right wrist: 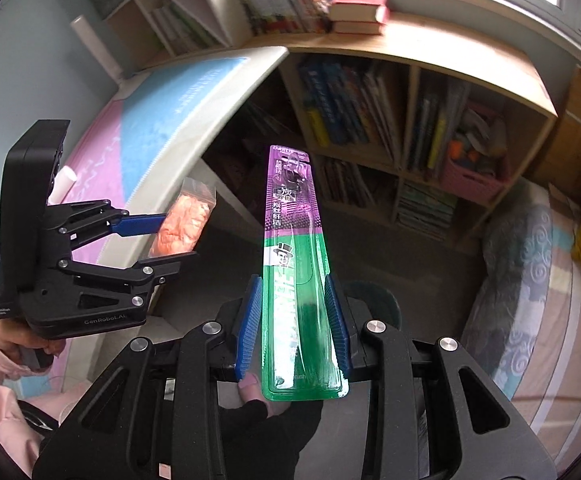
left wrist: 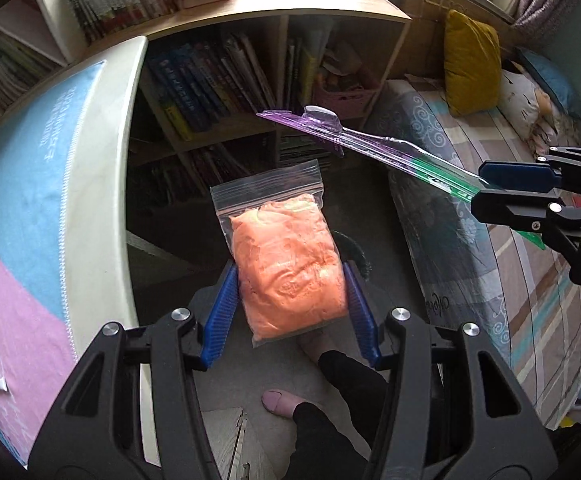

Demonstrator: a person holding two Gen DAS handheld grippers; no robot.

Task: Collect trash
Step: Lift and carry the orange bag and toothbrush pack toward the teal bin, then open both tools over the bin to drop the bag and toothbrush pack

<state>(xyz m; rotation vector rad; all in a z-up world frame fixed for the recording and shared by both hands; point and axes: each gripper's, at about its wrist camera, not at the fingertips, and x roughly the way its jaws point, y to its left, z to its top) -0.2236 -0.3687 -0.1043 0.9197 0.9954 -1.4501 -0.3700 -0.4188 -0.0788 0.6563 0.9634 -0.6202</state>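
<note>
My left gripper (left wrist: 290, 308) is shut on a clear zip bag of orange stuff (left wrist: 286, 256) and holds it in the air beside the table, above the floor. The bag also shows in the right wrist view (right wrist: 184, 220), pinched in the left gripper (right wrist: 170, 240). My right gripper (right wrist: 294, 320) is shut on a purple and green toothbrush package (right wrist: 294, 248), held in the air pointing toward the bookshelf. In the left wrist view the package (left wrist: 370, 146) sticks out leftward from the right gripper (left wrist: 486, 186). A dark round bin rim (left wrist: 354, 250) peeks out below the bag.
A white table with a blue and pink mat (left wrist: 30, 208) is on the left. A wooden bookshelf (left wrist: 250, 92) full of books stands ahead. A bed with patterned bedding (left wrist: 530, 280) and a yellow pillow (left wrist: 470, 64) is on the right. The person's slippered feet (left wrist: 282, 400) are below.
</note>
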